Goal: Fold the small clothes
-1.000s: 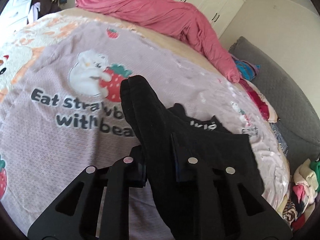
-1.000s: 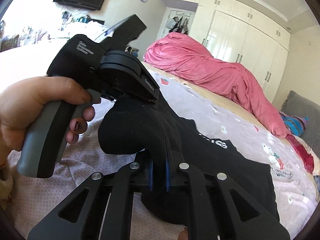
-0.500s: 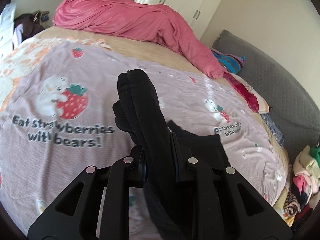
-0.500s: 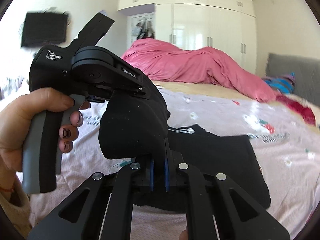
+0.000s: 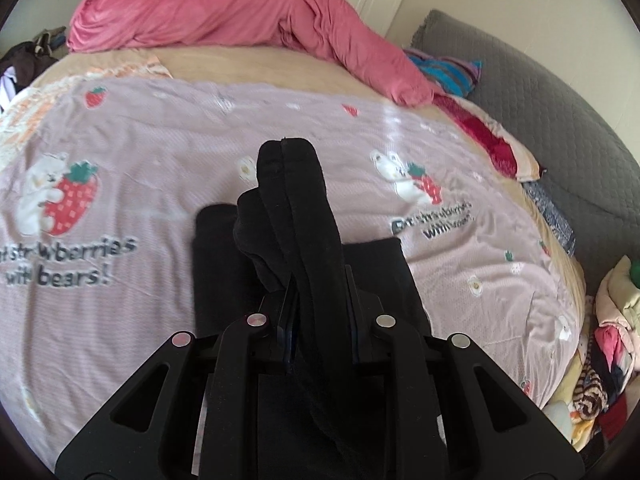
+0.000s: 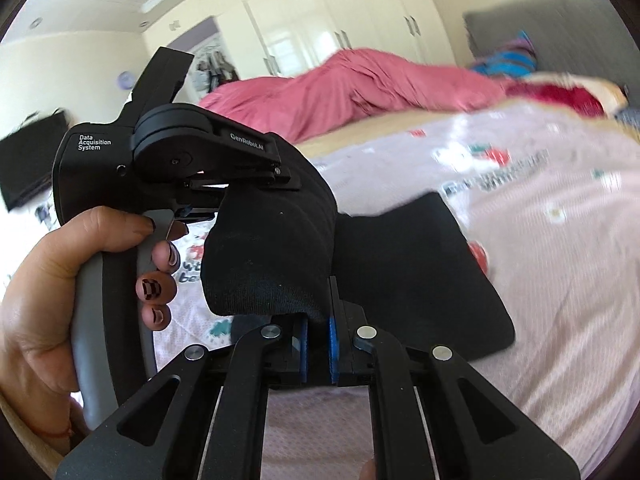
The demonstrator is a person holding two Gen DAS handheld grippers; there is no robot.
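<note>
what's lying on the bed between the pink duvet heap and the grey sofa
In the left wrist view, a striped blue cloth and a red cloth lie between the pink duvet and the grey sofa.

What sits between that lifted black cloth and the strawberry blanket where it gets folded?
Nothing visible does. Both claws, left claw and right claw, are shut on the black garment, whose lower part already lies on the strawberry blanket; the pink duvet lies far behind.

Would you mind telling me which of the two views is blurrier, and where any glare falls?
Right wrist view: bedspread and pink quilt smeared by motion, while the right gripper and black garment stay sharp. Left wrist view: mostly crisp, lettering slightly soft, a pale sheen on the bedspread near the far side.
</note>
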